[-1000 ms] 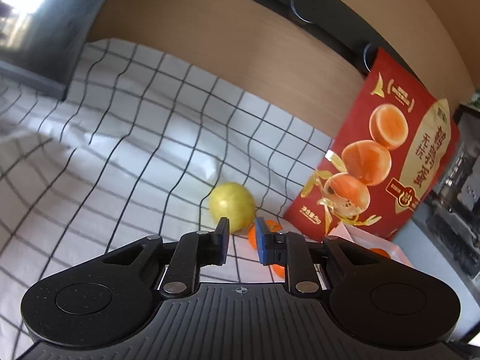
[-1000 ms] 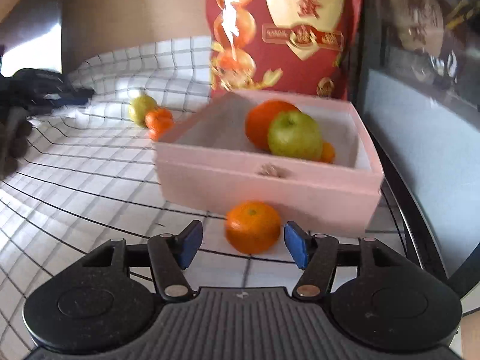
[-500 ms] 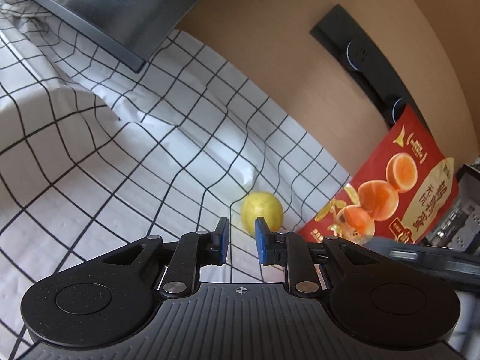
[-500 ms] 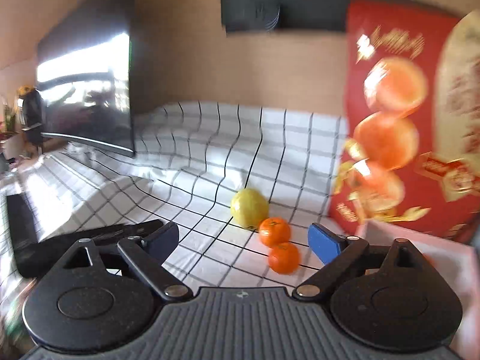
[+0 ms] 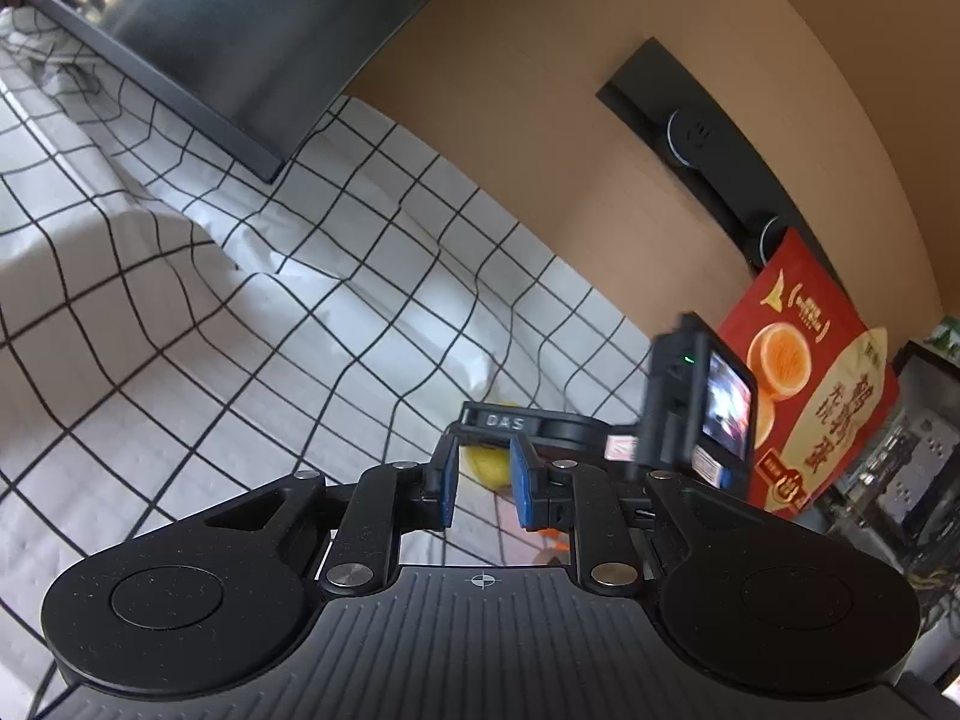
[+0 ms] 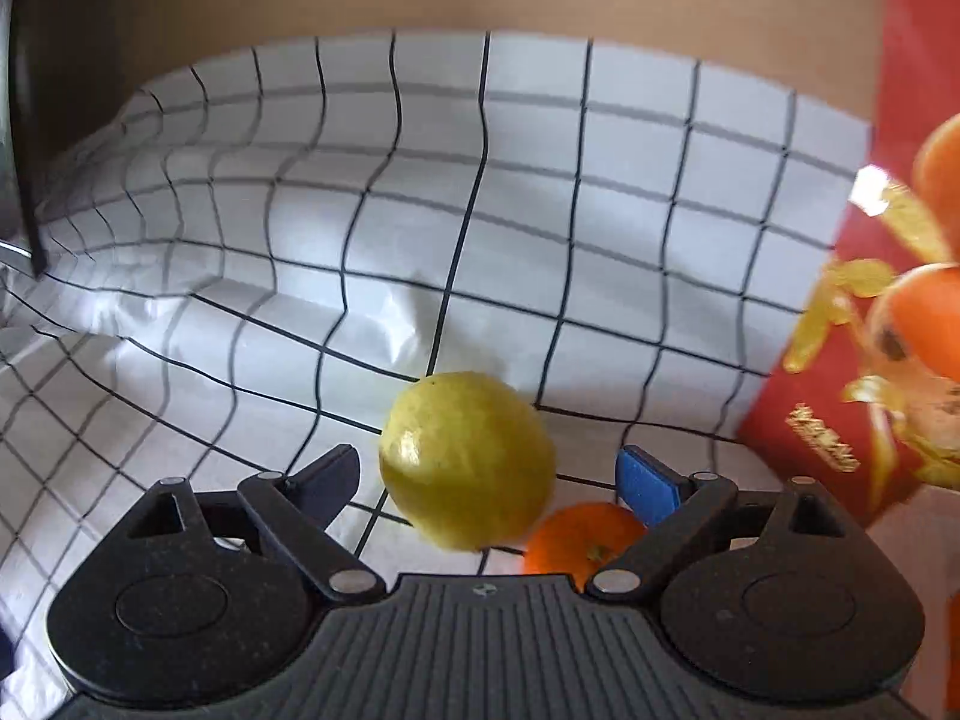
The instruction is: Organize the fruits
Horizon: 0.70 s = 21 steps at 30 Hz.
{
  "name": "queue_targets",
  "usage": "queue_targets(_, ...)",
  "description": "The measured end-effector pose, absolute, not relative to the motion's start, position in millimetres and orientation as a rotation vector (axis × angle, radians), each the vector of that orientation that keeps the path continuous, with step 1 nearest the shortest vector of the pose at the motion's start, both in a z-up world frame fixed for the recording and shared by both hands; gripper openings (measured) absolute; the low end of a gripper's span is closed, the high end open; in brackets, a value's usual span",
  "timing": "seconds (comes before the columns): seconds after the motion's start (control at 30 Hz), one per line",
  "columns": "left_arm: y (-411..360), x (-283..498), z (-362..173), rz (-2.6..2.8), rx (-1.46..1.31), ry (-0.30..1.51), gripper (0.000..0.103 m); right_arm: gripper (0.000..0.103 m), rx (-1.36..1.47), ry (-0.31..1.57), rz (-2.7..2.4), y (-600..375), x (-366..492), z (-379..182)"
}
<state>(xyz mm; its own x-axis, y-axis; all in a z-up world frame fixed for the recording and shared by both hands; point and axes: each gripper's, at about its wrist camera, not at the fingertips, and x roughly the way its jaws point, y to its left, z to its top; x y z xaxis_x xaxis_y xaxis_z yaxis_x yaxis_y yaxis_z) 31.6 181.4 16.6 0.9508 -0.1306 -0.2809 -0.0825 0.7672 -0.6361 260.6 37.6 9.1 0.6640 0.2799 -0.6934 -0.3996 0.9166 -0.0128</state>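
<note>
Here right tongs [image 6: 489, 477] gape around yellow fruit [image 6: 467, 461], untouched; orange [image 6: 579, 537] half hidden; left tongs [image 5: 483, 483] closed, empty.

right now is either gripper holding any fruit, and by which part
Nothing is held. The right gripper is open, its pads off the yellow fruit between them; the left gripper is shut on nothing.

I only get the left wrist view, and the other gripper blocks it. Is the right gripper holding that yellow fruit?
Observer: No. The right gripper has just been opening. The yellow fruit sits between its jaws, and neither pad touches it.
Operator: Anything else close by?
Observer: A mandarin lies on the checked cloth close beside the fruit, just below the gripper's right finger.
</note>
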Motion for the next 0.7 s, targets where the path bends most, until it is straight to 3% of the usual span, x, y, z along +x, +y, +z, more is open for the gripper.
queue_targets(0.03,180.9,32.2,16.1,-0.016,-0.689,0.329,0.021,0.086,-0.179,0.756,0.377,40.9,263.7,5.8)
queue_targets(0.1,180.7,33.0,15.1,0.023,-0.661,0.346,0.021,0.065,-0.223,0.750,0.366,48.6,265.2,0.9)
queue_targets(0.13,181.5,32.4,14.8,0.043,-0.648,0.349,0.021,0.062,-0.235,0.748,0.376,51.3,263.6,0.8)
queue_targets(0.5,185.0,29.4,15.0,0.143,-0.566,0.335,0.021,0.061,-0.179,0.797,0.596,-5.0,161.7,68.9)
queue_targets(0.7,153.3,33.5,15.8,0.003,-0.495,0.399,0.021,0.061,-0.193,0.866,0.663,-87.2,77.8,68.7)
